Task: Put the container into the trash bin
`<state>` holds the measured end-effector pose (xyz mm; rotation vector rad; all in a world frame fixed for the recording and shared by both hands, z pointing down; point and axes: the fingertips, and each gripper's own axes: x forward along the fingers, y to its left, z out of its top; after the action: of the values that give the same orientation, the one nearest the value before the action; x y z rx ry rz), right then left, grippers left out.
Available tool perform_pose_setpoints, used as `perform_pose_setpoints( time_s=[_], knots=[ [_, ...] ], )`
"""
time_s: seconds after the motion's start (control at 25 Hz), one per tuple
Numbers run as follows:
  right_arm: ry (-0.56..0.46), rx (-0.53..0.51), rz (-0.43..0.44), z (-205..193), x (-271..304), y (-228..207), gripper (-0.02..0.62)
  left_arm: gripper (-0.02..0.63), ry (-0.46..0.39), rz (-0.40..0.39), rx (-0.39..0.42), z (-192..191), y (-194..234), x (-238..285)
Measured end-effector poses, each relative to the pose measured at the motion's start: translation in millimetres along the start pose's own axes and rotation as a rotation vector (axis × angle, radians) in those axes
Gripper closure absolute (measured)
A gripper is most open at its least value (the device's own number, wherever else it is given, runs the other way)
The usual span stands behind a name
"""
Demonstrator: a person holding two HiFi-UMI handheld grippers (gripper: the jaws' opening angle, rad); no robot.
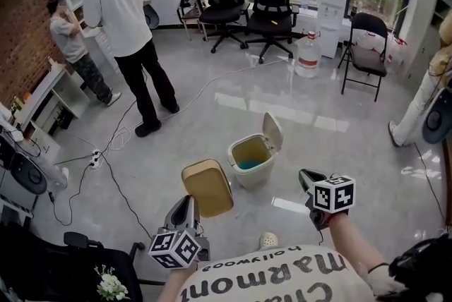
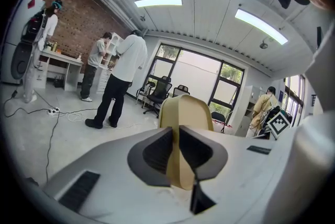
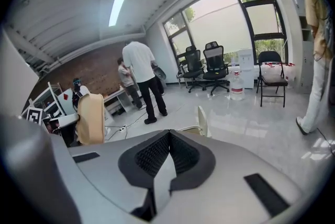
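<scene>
A tan, shallow container (image 1: 207, 188) is held in the air, tilted, near the trash bin (image 1: 256, 172) and not yet over it. The left gripper (image 1: 188, 204) pinches its rim edge-on. It looks light, thin-walled and a little bendy, so a rim pinch likely suffices, though it could swing. The bin stands on the floor, lid up. The right gripper (image 1: 306, 179) is beside it, jaws closed on nothing.

The trash bin (image 1: 248, 161) stands with its mouth uncovered. Its lid (image 1: 272, 131) is tipped up on the far side, so the way in from above and from the near side is free. Bare floor (image 1: 332, 145) lies all round it. A power strip (image 1: 94, 162) with loose cables lies off left. A person (image 1: 126, 8) and office chairs (image 1: 272, 1) stand well back.
</scene>
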<state>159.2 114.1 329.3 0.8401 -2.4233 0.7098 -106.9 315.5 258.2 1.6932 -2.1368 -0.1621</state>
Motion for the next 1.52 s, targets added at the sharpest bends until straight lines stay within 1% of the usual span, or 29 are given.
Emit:
perform_pose_setpoints(
  time_s=[0.16,0.32,0.52,0.64,0.8,0.96,1.16,1.4,1.52],
  knots=[
    [0.002,-0.022,-0.002,26,13,-29,0.594,0.569,-0.031,-0.008,-0.01,9,-13,39],
    [-0.093,-0.067,-0.049,56,14,-57,0.594,0.569,-0.071,-0.005,-0.01,15,-23,64],
    [-0.157,-0.102,-0.041,88,14,-69,0.594,0.569,-0.076,0.009,-0.01,26,-31,79],
    [-0.189,-0.09,-0.041,103,14,-81,0.594,0.569,-0.082,0.016,-0.001,36,-32,86],
    [-0.23,-0.03,-0.026,114,11,-89,0.594,0.57,-0.089,0.017,0.013,45,-35,88],
    [-0.211,-0.041,0.008,110,14,-80,0.594,0.569,-0.083,0.016,0.009,45,-34,89],
    [-0.122,-0.121,0.08,103,16,-69,0.594,0.569,-0.072,0.006,0.008,47,-35,99],
    [-0.108,-0.088,0.064,103,27,-74,0.594,0.569,-0.056,-0.015,0.022,53,-35,121],
    [-0.08,-0.074,0.043,96,36,-79,0.594,0.569,-0.044,-0.026,0.018,53,-32,133]
  ],
)
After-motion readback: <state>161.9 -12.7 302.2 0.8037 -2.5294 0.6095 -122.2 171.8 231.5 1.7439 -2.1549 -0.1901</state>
